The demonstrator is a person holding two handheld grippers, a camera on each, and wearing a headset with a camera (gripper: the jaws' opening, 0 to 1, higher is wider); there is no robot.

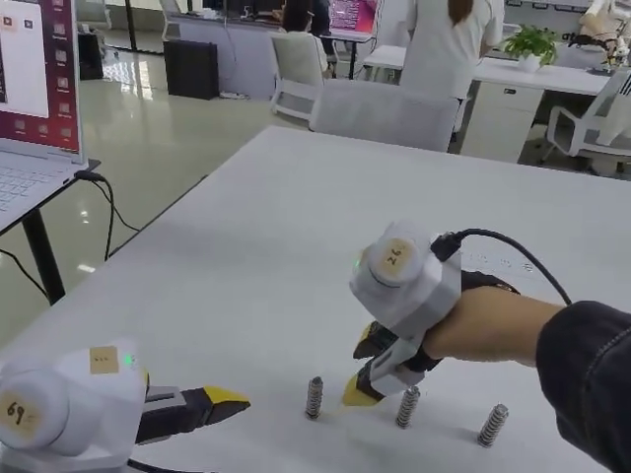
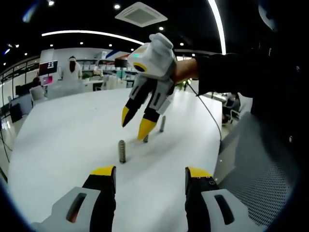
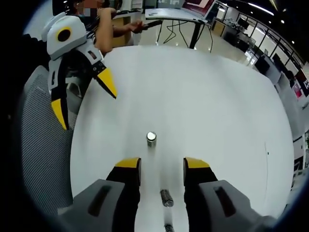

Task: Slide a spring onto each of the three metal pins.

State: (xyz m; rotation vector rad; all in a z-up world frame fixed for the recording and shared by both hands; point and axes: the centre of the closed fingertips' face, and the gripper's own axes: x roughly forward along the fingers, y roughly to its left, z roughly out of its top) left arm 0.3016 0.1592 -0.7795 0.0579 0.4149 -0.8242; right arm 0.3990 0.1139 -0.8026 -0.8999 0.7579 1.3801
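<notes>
Three upright metal pins stand in a row near the front of the white table (image 1: pixel 296 227), each with a spring around it: the left one (image 1: pixel 314 397), the middle one (image 1: pixel 407 406) and the right one (image 1: pixel 492 425). My right gripper (image 1: pixel 363 367) hovers open over the table between the left and middle pins, its yellow tips pointing down. In the right gripper view, its jaws (image 3: pixel 161 166) are spread with the left pin (image 3: pixel 151 138) ahead and the middle spring (image 3: pixel 166 198) below between them. My left gripper (image 1: pixel 222 402) lies open at the front left, aimed at the nearest pin (image 2: pixel 122 151).
A laptop (image 1: pixel 35 89) sits on a stand at the far left with a cable hanging down. Office chairs (image 1: pixel 385 110), desks and a standing person (image 1: pixel 449 44) are beyond the table's far edge. A mesh chair back (image 3: pixel 41 159) is close beside the table's front.
</notes>
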